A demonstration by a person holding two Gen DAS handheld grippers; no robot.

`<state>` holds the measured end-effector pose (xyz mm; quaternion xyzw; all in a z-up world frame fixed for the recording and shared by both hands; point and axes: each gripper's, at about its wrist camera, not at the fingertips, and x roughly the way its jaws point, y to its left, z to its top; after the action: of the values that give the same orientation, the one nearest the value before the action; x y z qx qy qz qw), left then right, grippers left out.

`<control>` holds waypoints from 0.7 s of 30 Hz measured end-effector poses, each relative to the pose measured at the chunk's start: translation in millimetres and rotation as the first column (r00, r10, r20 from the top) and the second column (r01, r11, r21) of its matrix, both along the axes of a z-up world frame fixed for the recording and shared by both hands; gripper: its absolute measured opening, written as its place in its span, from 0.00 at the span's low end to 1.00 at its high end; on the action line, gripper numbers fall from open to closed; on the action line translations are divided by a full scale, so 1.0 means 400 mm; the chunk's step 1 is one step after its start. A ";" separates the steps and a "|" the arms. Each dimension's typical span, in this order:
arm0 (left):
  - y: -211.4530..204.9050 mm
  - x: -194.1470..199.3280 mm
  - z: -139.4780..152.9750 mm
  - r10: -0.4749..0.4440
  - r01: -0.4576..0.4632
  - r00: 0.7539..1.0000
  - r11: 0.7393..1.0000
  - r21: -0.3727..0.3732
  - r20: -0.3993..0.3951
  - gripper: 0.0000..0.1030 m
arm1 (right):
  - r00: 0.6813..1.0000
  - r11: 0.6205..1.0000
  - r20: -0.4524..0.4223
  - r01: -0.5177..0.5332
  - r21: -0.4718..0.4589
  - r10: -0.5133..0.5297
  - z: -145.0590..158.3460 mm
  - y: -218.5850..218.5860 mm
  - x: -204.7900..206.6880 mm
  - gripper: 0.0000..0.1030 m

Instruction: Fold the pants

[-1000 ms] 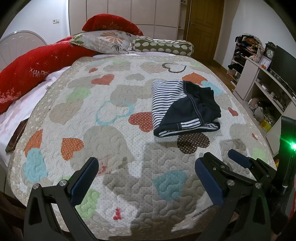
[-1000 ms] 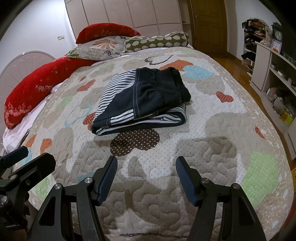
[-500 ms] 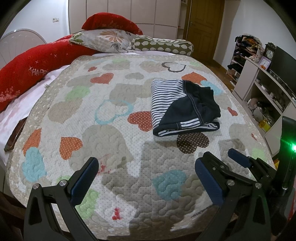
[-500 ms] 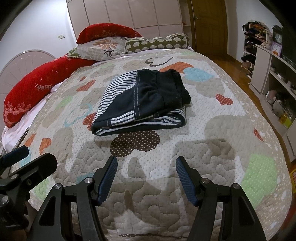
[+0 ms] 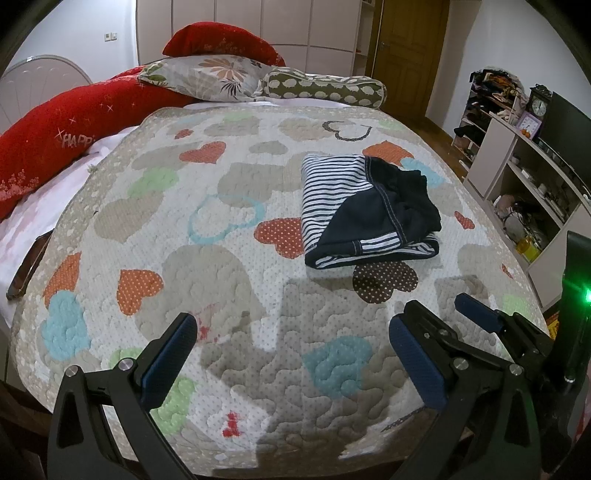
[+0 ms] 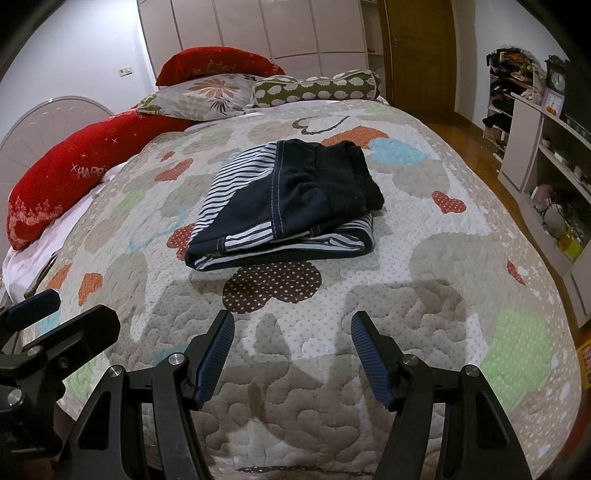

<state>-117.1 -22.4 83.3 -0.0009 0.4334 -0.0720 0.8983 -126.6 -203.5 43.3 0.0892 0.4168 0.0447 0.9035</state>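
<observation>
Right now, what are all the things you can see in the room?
pants: 1, navy with white stripes, folded, mid-quilt
quilt: 1, white with coloured hearts, covers bed
red pillows: 2, left side and head of bed
floral pillow: 1, grey, head of bed
bolster: 1, olive with white spots, head of bed
headboard: 1, pale, left
wardrobe: 1, beige, back wall
door: 1, brown wood, back right
shelves: pale, cluttered, right wall
clock: 1, dark, on shelves
left gripper: 1, black with blue pads, open, empty
right gripper: 1, same, open, empty
</observation>
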 end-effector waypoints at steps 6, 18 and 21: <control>0.000 -0.001 -0.001 0.002 -0.002 1.000 1.000 0.000 -0.002 1.00 | 1.000 1.000 0.000 0.000 -0.002 0.000 0.000 0.004 -0.001 0.68; 0.002 -0.001 -0.006 0.000 0.000 1.000 1.000 -0.002 -0.006 1.00 | 1.000 1.000 0.001 0.000 -0.005 0.000 -0.001 0.007 -0.001 0.69; 0.002 -0.001 -0.006 0.000 0.000 1.000 1.000 -0.003 -0.007 1.00 | 1.000 1.000 0.001 0.000 -0.005 0.000 -0.001 0.007 -0.001 0.69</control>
<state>-117.6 -21.7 80.9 -0.0024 0.4365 -0.0723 0.8968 -127.0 -200.7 42.9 0.0868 0.4165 0.0438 0.9039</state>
